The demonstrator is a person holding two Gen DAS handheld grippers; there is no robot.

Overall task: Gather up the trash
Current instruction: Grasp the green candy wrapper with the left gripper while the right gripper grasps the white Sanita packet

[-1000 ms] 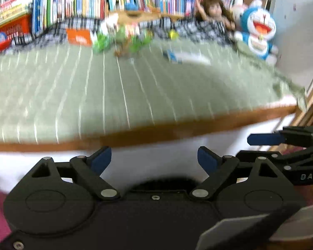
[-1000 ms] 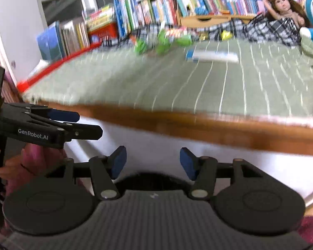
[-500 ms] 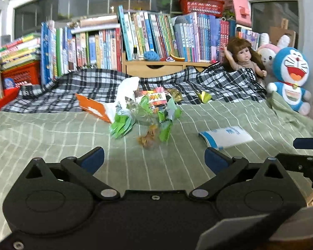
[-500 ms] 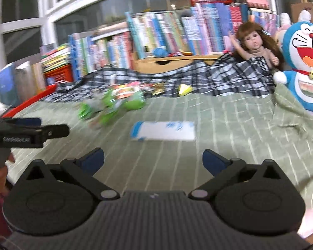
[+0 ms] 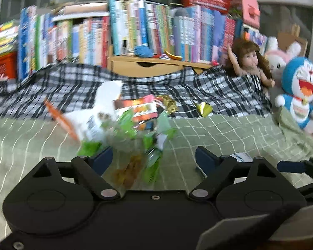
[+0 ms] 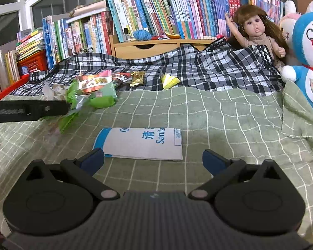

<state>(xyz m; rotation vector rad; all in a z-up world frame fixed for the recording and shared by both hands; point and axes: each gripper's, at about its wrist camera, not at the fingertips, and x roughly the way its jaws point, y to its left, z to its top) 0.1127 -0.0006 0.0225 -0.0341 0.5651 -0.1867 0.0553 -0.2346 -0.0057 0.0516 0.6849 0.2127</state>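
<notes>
A heap of snack wrappers (image 5: 133,123), green, white, orange and red, lies on the green checked bedspread (image 5: 219,133). My left gripper (image 5: 154,160) is open and hovers right over the near end of the heap, with a clear packet between its fingers but not clamped. A white and blue sanitary bag (image 6: 141,143) lies flat just ahead of my open right gripper (image 6: 153,159). The wrapper heap (image 6: 89,95) shows at left in the right wrist view, with a gold wrapper (image 6: 137,78) and a yellow wrapper (image 6: 169,80) behind it.
A black and white plaid cloth (image 6: 198,68) is bunched at the back of the bed. Behind it stand rows of books (image 6: 156,16), a wooden drawer box (image 6: 156,46), a doll (image 6: 258,33) and a blue plush toy (image 6: 308,58). A red crate (image 6: 33,62) sits far left.
Both grippers rose from below the bed's edge and moved forward over the bedspread. The left one closed in on the wrapper heap, the right one on the white bag.
</notes>
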